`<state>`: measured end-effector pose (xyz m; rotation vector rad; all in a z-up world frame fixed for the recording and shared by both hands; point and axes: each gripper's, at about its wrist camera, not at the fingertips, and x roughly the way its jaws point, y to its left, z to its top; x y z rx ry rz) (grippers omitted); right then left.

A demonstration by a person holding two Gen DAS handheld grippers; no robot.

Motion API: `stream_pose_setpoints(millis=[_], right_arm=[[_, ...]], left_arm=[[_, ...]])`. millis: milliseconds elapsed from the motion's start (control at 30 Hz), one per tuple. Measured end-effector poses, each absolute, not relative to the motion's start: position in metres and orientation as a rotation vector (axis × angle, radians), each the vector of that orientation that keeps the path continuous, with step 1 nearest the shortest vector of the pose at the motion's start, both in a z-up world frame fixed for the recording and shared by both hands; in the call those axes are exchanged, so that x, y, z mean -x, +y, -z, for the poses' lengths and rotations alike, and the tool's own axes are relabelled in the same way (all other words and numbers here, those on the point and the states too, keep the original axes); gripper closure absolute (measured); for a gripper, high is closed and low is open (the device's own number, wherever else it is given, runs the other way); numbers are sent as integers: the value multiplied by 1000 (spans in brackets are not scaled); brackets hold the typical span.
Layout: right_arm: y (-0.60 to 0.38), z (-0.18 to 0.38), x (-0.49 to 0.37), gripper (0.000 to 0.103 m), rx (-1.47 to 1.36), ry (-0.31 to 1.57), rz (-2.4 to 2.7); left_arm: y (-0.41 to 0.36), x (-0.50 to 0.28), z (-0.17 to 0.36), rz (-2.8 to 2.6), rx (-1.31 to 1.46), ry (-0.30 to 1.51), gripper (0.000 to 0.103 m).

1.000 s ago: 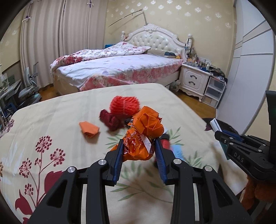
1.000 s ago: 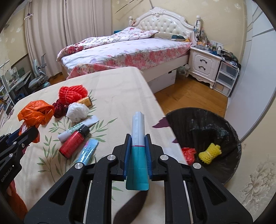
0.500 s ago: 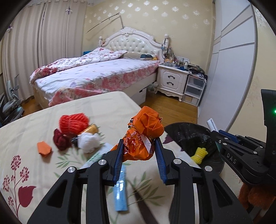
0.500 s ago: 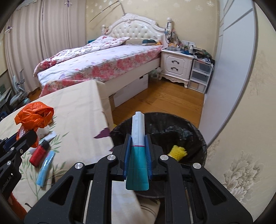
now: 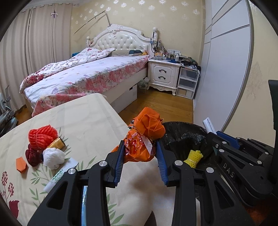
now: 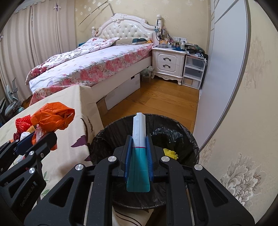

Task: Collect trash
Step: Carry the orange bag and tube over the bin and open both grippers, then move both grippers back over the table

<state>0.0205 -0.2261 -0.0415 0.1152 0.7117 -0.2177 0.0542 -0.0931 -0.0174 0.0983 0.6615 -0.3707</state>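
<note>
Partly, right tool (image 6: 138, 153) hides bin (image 6: 189, 137); tube (image 6: 139, 139) clamped.

This is a bedroom in a home. Ahead and to the left of the gripper stands a bed (image 5: 90, 76) with a white tufted headboard (image 5: 119, 40) and a pink floral quilt (image 5: 69, 66). To the headboard's right is a white two-drawer nightstand (image 5: 163, 74) crowded with small bottles, with clear plastic drawers (image 5: 188, 82) just beside it. Long pleated curtains (image 5: 34, 48) hang at far left, flowered wallpaper (image 5: 139, 15) covers the wall ahead, and wood flooring (image 5: 163, 106) runs toward a pale sliding wardrobe door (image 5: 224, 60) on the right.
</note>
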Motion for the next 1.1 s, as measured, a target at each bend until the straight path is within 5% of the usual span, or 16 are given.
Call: stream_pose_setpoints(millis=[667,833,1100], right_arm=[[-256,62,-39,85,-175,746,261],[-260,66,-42,83,-190,751,271],[-264,66,-40,74,-201,745,293]], left_arm=[[-132,-91,39,381,-161,711,67],[-133,-96,44,386,-148,732,47],[-128,-96,41,364,-126,723,30]])
